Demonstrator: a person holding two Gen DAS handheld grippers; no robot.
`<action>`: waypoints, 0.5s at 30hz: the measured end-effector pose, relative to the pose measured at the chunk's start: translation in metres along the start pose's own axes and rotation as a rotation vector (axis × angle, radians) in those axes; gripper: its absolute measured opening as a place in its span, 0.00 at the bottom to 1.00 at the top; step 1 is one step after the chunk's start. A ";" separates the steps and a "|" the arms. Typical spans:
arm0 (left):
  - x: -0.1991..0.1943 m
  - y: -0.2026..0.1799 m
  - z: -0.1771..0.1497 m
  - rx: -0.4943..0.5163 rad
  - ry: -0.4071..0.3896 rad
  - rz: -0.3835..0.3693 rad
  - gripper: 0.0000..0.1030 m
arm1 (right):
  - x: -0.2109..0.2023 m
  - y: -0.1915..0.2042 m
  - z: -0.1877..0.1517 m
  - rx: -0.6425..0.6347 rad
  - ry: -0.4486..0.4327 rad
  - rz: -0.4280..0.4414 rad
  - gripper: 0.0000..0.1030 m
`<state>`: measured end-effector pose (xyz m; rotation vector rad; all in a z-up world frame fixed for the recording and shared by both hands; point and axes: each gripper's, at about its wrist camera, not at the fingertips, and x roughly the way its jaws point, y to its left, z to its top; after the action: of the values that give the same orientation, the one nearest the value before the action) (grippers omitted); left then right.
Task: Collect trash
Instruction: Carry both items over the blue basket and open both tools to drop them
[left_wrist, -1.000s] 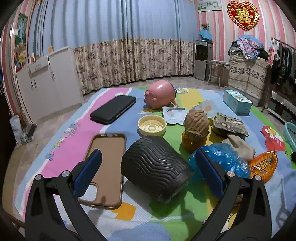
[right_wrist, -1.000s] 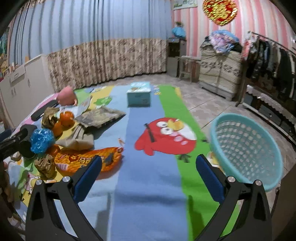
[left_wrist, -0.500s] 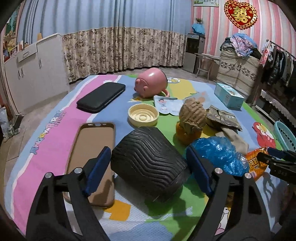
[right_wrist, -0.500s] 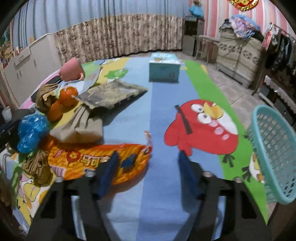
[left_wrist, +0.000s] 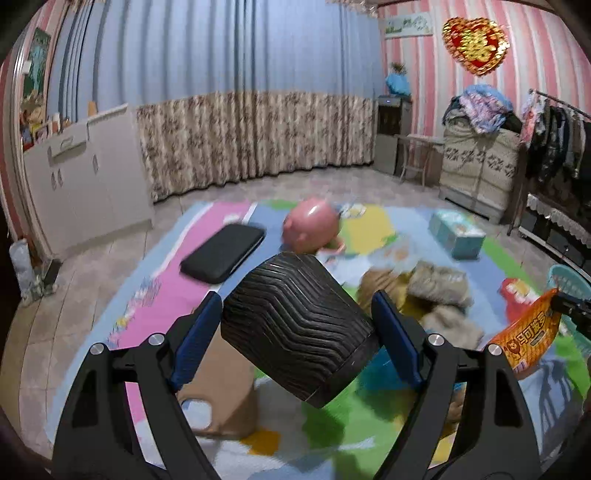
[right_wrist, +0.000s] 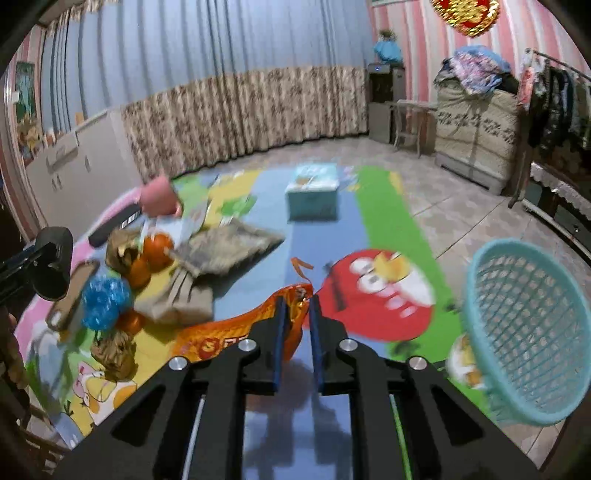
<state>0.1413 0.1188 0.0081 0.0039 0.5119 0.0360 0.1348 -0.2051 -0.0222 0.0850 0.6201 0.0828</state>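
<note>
My left gripper (left_wrist: 295, 321) is shut on a black ribbed cup (left_wrist: 295, 328) and holds it lifted above the colourful mat (left_wrist: 155, 295). My right gripper (right_wrist: 295, 314) is shut on the end of an orange snack bag (right_wrist: 236, 332), lifted off the mat; the bag also shows in the left wrist view (left_wrist: 528, 336). A teal mesh basket (right_wrist: 524, 332) stands tilted at the right. On the mat lie a crumpled blue wrapper (right_wrist: 105, 302), brown paper wads (right_wrist: 114, 350), a tan bag (right_wrist: 177, 302) and a grey-brown packet (right_wrist: 225, 247).
A pink piggy bank (left_wrist: 310, 225), black case (left_wrist: 221, 253), tan phone case (left_wrist: 221, 398), teal box (right_wrist: 312, 192) and oranges (right_wrist: 157, 245) are on the mat. White cabinets (left_wrist: 85, 184) stand left, curtains behind, furniture and hanging clothes at the right.
My left gripper closed on the black cup and lifted it. My right gripper closed on the orange snack bag and raised its end off the mat.
</note>
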 end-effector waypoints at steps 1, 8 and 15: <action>-0.004 -0.007 0.005 0.008 -0.014 -0.012 0.78 | -0.008 -0.008 0.004 0.011 -0.022 -0.007 0.12; -0.024 -0.088 0.036 0.055 -0.105 -0.150 0.78 | -0.066 -0.086 0.030 0.114 -0.148 -0.101 0.12; -0.030 -0.206 0.044 0.125 -0.149 -0.342 0.78 | -0.100 -0.185 0.029 0.227 -0.190 -0.282 0.12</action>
<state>0.1438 -0.0877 0.0583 0.0414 0.3599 -0.3286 0.0804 -0.4007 0.0393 0.2210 0.4446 -0.2666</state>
